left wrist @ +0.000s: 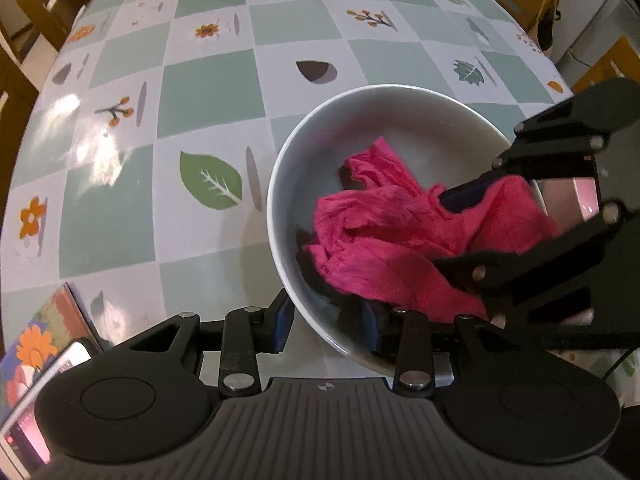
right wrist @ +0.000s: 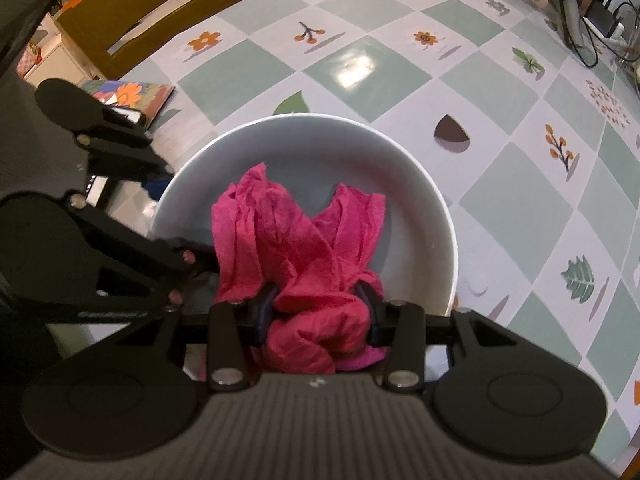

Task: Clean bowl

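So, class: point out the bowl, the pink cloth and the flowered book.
bowl (right wrist: 436, 216): right wrist view, right rim.
pink cloth (right wrist: 296, 248): right wrist view, middle folds.
flowered book (right wrist: 132, 94): right wrist view, cover.

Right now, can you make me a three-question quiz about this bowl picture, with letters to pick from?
1. Where is the pink cloth?
A. Inside the white bowl
B. On a chair
C. Flat on the tablecloth

2. How many bowls stand on the table?
A. Three
B. One
C. Two

3. What is the right gripper doing?
A. Hanging open over the table
B. Holding a spoon
C. Pinching the cloth

Answers:
1. A, the cloth lies bunched inside the bowl.
2. B, only one bowl shows in both views.
3. C, its fingers squeeze the cloth, while the left gripper clamps the bowl's rim.
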